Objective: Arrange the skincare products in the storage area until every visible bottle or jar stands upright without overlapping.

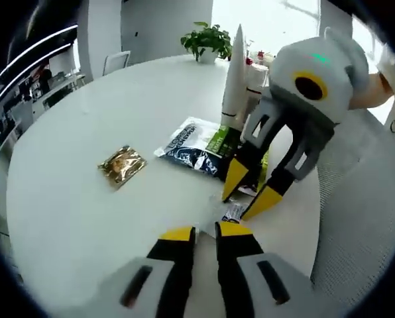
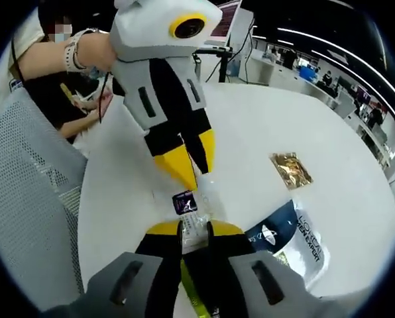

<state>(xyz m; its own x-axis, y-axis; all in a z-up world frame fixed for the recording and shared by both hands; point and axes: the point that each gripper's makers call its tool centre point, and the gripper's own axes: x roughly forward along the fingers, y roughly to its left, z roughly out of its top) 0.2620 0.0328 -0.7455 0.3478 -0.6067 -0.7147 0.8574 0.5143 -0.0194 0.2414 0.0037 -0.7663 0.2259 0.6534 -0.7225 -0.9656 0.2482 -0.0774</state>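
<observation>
- Left gripper view: the left gripper (image 1: 205,232) is rising from the bottom edge, its yellow-tipped jaws sitting nearly closed with only a thin gap and nothing held between them.
- In this view the right gripper (image 1: 248,193) is entering from the right, its jaws parted and their tips hovering at a small clear sachet (image 1: 233,211) lying flat on the white round table (image 1: 71,218).
- A dark blue skincare pouch (image 1: 193,151) is lying flat near the table's middle, with a green packet (image 1: 223,140) touching or overlapping it; which lies on top I cannot tell.
- A gold foil sachet (image 1: 121,165) is lying alone, well apart from the pouch.
- A tall white bottle (image 1: 234,76) is standing upright behind the pouch, and a potted plant (image 1: 207,41) is sitting at the far edge.
- Right gripper view: the right gripper's (image 2: 195,230) jaws are sitting close together with the clear sachet (image 2: 192,225) between the tips; whether they are pinching it I cannot tell.
- A small dark sachet (image 2: 185,202) is lying just beyond, below the left gripper (image 2: 191,165) tips.
- Handling judgement: the sachets are looking light, thin, limp and slippery; pinching an edge seam seems best, since they are unlikely to stand unaided. The bottle looks stiff and is best taken around its body.
- A seated person's hand (image 2: 97,101) is showing beside a mesh chair (image 2: 25,199).
</observation>
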